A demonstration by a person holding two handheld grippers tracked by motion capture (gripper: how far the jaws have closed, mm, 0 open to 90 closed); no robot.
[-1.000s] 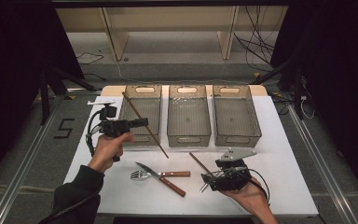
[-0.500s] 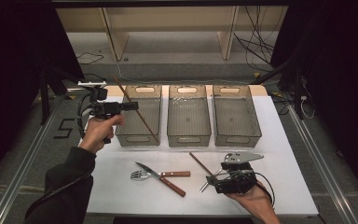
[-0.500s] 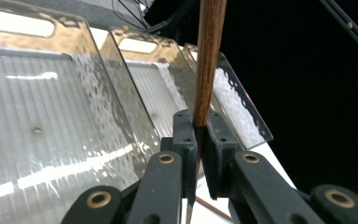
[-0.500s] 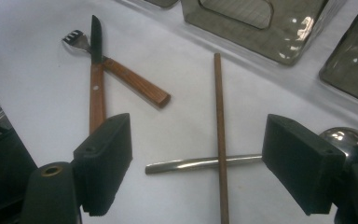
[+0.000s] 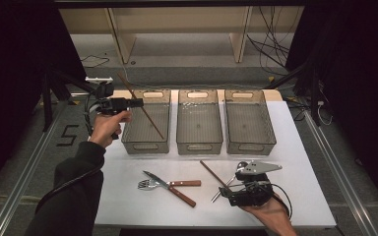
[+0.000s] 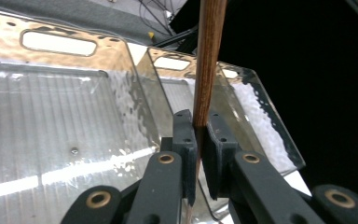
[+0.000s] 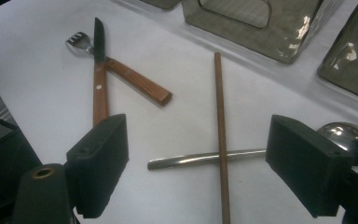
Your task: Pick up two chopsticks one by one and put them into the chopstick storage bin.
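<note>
- Dark wood and steel lie nearest: the right hand-held gripper (image 5: 226, 195) sits low at the near edge of the white surface (image 5: 305, 196), jaws spread wide and holding nothing; they have just been opening further.
- Between those jaws, seen in the right gripper view, a wooden chopstick (image 7: 221, 140) lies across the handle of a metal spoon (image 7: 205, 158), the two touching where they cross. The spoon's bowl sits just beside the right pad.
- Risk: closing here could catch both pieces at once, or pinch the spoon handle and flick the chopstick off it, since the stick rests on a round handle.
- A little farther left, a knife (image 5: 174, 188) and a fork (image 5: 170, 183), both with wooden handles, lie crossed and touching, well apart from the gripper.
- Farther back, three clear bins stand in a row; the left bin (image 5: 147, 146) is the one in play.
- The left hand-held gripper (image 5: 139, 103) is raised at that bin's far left side, clamped on a second chopstick (image 5: 142, 108).
- This held chopstick slants down over the left bin, its far end sticking up past the jaws.
- Risk: the grip is a narrow pinch partway along a long stick, so it may pivot in the pads; released from this height it could bounce off the bin's rim and land outside.
</note>
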